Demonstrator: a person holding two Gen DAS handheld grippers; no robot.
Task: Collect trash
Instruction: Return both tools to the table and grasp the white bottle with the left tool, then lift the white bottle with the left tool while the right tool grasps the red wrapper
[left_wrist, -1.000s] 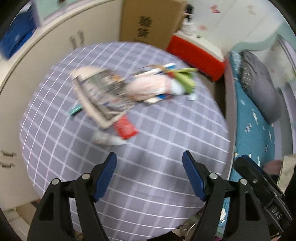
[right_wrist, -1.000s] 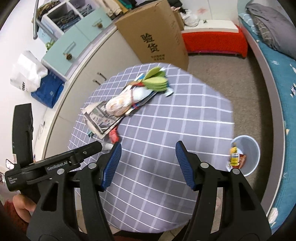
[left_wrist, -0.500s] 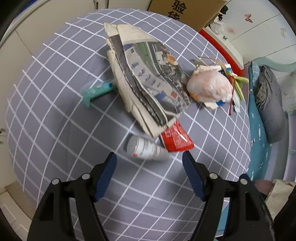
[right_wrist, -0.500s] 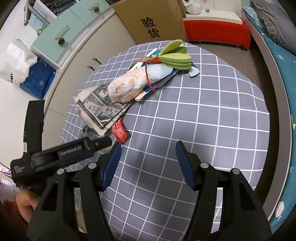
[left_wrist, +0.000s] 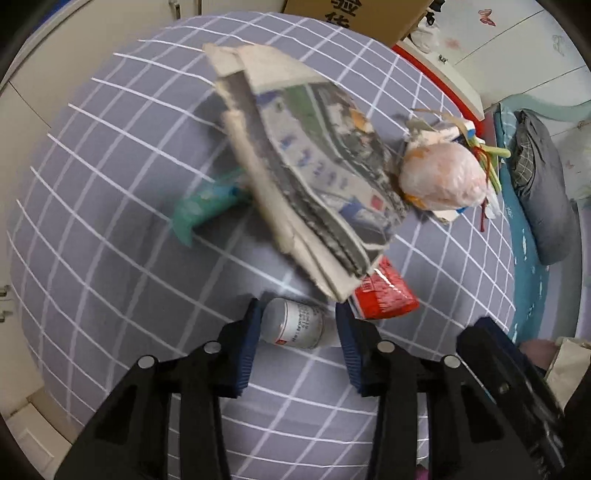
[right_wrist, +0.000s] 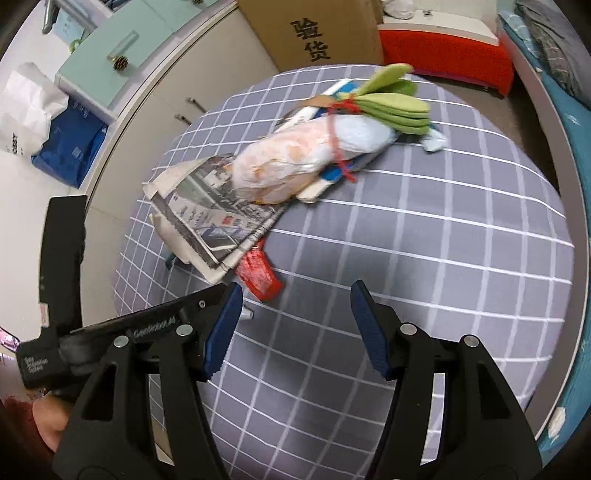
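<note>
Trash lies scattered on the round bench (left_wrist: 110, 280), which is draped in soft grey cloth gridded with thin white lines. Nearest the left tool (left_wrist: 297, 323) is a small white cylindrical bottle (left_wrist: 293, 328) with a printed label, lying on its side between the blue ribbed pads; the left pad looks to touch its flat end, while the right pad stands beside its other end, and whether the bottle is truly gripped I cannot tell. Just beyond it, a glossy red crinkled wrapper (left_wrist: 384, 295) pokes out from under a thick folded newspaper (left_wrist: 314, 184) with frayed edges. A teal plastic tube (left_wrist: 205, 208) sticks out from the paper's far side. Further along sits a lumpy translucent pink bag (right_wrist: 291, 166) tied with red string, beside flat green leaf-shaped pieces (right_wrist: 399, 105). The right tool (right_wrist: 295, 323) hovers over bare cloth, jaws spread wide and holding nothing.
</note>
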